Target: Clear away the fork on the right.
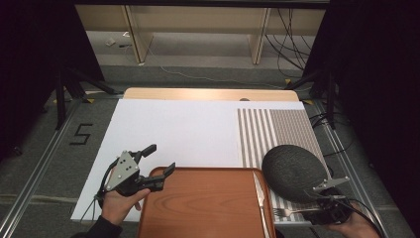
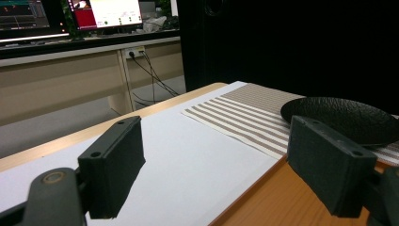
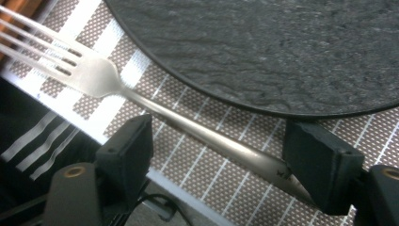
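My right gripper (image 1: 317,209) is at the table's front right corner, its jaws wide open (image 3: 219,155). A silver fork (image 3: 94,75) lies slanted on the striped mat (image 3: 188,174) between them. Its handle end reaches the right jaw, and the left jaw stands clear of it. The fork (image 1: 285,212) points its tines toward the wooden tray (image 1: 208,208). A dark round plate (image 1: 292,171) sits on the mat just beyond it (image 3: 263,47). My left gripper (image 1: 161,157) hovers open over the tray's far left corner, with nothing between its jaws (image 2: 216,174).
A table knife (image 1: 259,198) lies along the tray's right side. The striped mat (image 1: 277,129) covers the right part of the white board (image 1: 173,129). Beyond the table are cables, desk legs and black stands. The plate (image 2: 339,117) shows past the left gripper's right jaw.
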`<state>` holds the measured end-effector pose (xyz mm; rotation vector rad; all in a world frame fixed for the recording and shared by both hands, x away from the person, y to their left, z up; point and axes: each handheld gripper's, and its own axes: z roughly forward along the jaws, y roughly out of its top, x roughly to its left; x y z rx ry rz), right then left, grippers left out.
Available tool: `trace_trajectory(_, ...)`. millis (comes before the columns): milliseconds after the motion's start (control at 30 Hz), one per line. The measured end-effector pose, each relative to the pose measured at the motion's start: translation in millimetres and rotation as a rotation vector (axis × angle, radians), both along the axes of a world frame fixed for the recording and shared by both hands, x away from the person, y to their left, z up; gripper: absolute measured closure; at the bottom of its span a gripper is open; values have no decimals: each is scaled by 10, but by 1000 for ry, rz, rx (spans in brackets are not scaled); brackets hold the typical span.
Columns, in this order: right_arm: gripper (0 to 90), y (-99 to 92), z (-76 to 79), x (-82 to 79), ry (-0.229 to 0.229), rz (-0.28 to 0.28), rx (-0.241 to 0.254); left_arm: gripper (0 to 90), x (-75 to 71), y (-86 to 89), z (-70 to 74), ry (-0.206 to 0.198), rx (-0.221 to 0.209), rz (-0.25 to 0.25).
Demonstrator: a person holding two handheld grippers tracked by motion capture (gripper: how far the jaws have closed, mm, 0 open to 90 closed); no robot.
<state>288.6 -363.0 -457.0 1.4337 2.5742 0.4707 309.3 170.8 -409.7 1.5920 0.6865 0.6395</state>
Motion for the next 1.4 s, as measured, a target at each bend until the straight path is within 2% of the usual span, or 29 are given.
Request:
trace_trajectory(233, 398, 46, 29, -32, 12, 41, -59, 190, 2, 0, -2, 1, 1, 1)
trace_trajectory(400, 501, 113, 54, -50, 28, 70, -89, 191, 3, 1, -4, 1, 1, 4)
trace_trajectory(567, 568, 160, 64, -68, 27, 112, -113, 192, 2, -1, -5, 2, 0, 4)
trace_trajectory(800, 615, 223, 69, -76, 27, 155, -152, 192, 4, -1, -7, 3, 1, 5)
trace_trajectory(1100, 681, 272, 76, -85, 27, 209, -177, 192, 5, -8, -11, 4, 4, 0)
trace_trajectory(1400, 788, 335, 79, -88, 41, 282, -208, 193, 10, -9, -20, 8, 7, 2)
